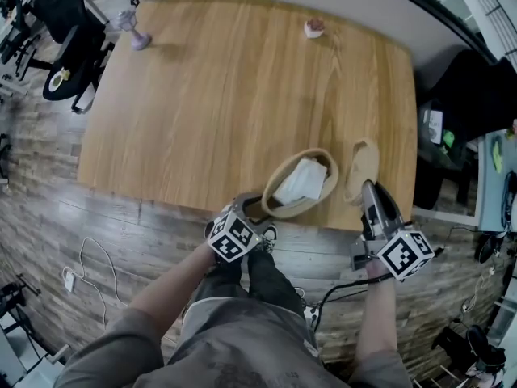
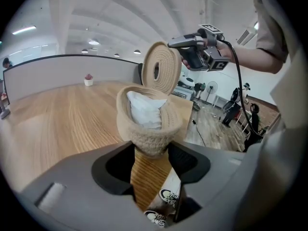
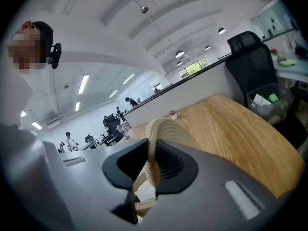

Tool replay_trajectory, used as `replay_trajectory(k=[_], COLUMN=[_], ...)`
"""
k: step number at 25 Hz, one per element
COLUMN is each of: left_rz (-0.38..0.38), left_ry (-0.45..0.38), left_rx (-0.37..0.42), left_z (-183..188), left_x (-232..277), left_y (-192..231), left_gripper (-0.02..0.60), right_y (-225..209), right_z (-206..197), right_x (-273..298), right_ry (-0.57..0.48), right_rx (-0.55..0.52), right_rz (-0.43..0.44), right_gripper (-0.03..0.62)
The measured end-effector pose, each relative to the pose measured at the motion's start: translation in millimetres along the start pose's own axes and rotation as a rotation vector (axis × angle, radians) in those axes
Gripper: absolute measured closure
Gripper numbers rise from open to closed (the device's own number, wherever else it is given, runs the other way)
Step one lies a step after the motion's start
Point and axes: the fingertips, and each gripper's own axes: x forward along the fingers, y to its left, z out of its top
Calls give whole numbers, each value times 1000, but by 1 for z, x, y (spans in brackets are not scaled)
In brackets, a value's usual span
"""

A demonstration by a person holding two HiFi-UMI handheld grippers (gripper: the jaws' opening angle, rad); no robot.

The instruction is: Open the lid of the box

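**Head view.**
- Left claw (image 1: 254,211): closed onto the near-left rim of woven box (image 1: 300,153). Box just ahead and to the right of the tips, at the near edge of table (image 1: 242,79). White cloth (image 1: 301,181) inside the open mouth.
- Right claw (image 1: 367,187): clamped on round woven lid (image 1: 363,164). Lid straight ahead of the tips, just right of the box rim, off the mouth.
- Room: bare wood ahead of both claws, right up to small pot (image 1: 313,27) at the far edge. Table's right edge close beside the right claw; plank floor (image 1: 97,241) behind and below both.

**Left gripper view.**
- Left claw (image 2: 150,150): jaws drawn in on the lower wall of the box (image 2: 144,136), nipped between the pads.
- Cloth (image 2: 144,112) heaped above the tips.
- Lid (image 2: 163,73) above and slightly right, on edge, broad face toward this camera, pinched by the right claw (image 2: 172,44) from the right.
- Table edge directly under the jaws, shoes (image 2: 168,196) on the floor below it.
- Room: wide bare tabletop (image 2: 62,119) to the left; pot (image 2: 88,80) far ahead-left.

**Right gripper view.**
- Right claw (image 3: 153,165): jaws tight on the lid (image 3: 166,129), seen edge-on, rising ahead between the pads.
- Scrap of cloth (image 3: 147,192) below the tips.
- Room: clear wood (image 3: 240,134) ahead and right, ending at a curved edge; black chair (image 3: 250,61) beyond it. Pot (image 3: 172,114) far ahead.
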Motion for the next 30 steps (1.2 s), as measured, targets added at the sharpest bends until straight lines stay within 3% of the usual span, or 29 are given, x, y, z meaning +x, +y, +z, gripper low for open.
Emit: replay_trajectory(k=[4,9,13,18,22,30], left_rz=[-16,15,61,170,246,394], left_ry=[25,25,-18,-148,-238,-485], left_rx=[59,26,22,16,77,117], left_z=[-2,-5,17,85,141,248], left_x=[-3,-31,-66,-125,-170,-263], left_y=[-8,-9,3,40,63,79], left_gripper=[357,356,357,382,383,486], right_y=[-4,4,27,65,95,150], right_z=[3,22,54,96,128,166], right_x=[-4,-13,-25,-47,-66,-108], right_ry=[-26,-85,-157,-259,-336,-457], right_rx=[16,15,-17,-72,-120,-272], right_rz=[-8,-7,30,80,107,136], right_gripper=[533,533,533,531,531,531])
